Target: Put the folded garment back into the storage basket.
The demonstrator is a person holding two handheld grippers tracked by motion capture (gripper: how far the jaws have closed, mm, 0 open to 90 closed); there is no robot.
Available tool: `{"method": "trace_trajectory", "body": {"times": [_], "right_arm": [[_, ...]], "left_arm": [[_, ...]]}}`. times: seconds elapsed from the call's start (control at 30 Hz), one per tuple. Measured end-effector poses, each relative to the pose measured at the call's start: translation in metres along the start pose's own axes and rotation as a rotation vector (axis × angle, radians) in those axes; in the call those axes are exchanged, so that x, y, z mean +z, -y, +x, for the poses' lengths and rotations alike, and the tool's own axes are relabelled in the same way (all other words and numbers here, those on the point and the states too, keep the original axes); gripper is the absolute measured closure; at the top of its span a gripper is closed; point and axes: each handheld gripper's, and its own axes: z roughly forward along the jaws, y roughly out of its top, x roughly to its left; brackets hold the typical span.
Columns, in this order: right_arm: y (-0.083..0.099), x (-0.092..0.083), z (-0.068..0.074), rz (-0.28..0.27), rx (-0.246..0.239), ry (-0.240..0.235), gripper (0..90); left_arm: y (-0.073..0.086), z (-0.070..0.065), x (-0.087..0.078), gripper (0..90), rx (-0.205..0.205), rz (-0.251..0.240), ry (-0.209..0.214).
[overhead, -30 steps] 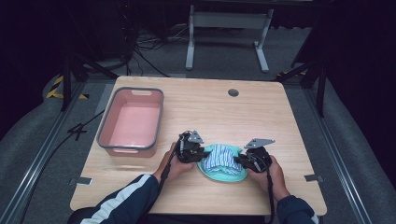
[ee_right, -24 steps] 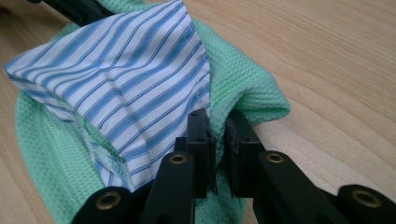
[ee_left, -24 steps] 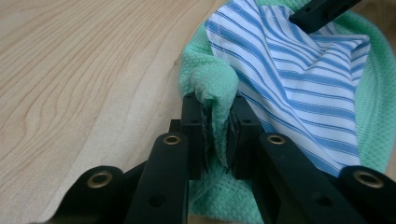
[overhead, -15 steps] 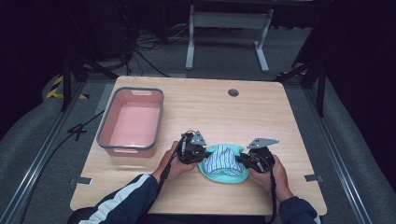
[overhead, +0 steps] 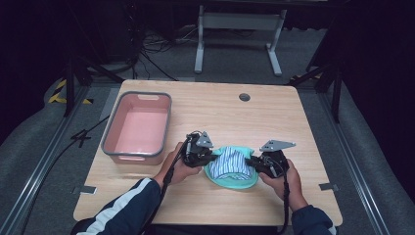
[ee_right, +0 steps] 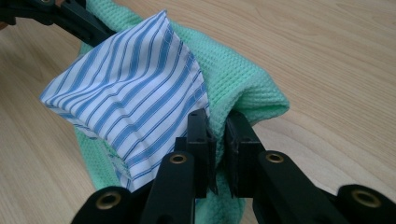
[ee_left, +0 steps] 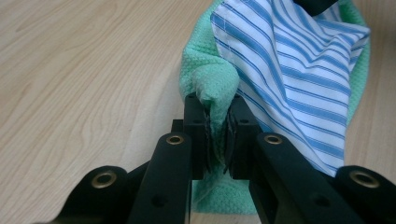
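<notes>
Your left tool (overhead: 204, 155) and right tool (overhead: 258, 163) each pinch an opposite edge of the green cloth (overhead: 234, 180) cradling the striped cloth (overhead: 229, 163), slung between them just right of the pink bin (overhead: 138, 128), nearer your left.

From my high view I look forward and down on the whole desk (overhead: 293, 117), from well above its near edge, with the floor beyond. My left gripper view sits low and close, looking along its jaws at the green cloth (ee_left: 205, 79) and striped cloth (ee_left: 299, 70). My right gripper view looks at that same bundle from the opposite side, equally near. All three share those cloths and the wood around them.
</notes>
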Motion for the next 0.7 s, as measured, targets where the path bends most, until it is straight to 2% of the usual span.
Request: {"method": "trace_trajectory", "body": {"times": [0.07, 0.23, 0.4, 0.7], "right_arm": [[-0.004, 0.002, 0.003, 0.007, -0.012, 0.013, 81.3], [-0.011, 0.003, 0.003, -0.008, -0.001, 0.009, 81.3], [-0.021, 0.003, 0.007, -0.024, -0.005, 0.009, 81.3], [-0.032, 0.005, 0.013, -0.033, -0.004, -0.008, 81.3]], "left_arm": [[-0.001, 0.001, -0.003, 81.3, 0.004, -0.001, -0.008], [-0.003, 0.005, -0.011, 81.4, 0.004, -0.006, -0.022], [-0.002, 0.008, -0.018, 81.4, -0.019, -0.030, -0.044], [-0.001, 0.010, -0.033, 81.4, -0.026, -0.038, -0.076]]}}
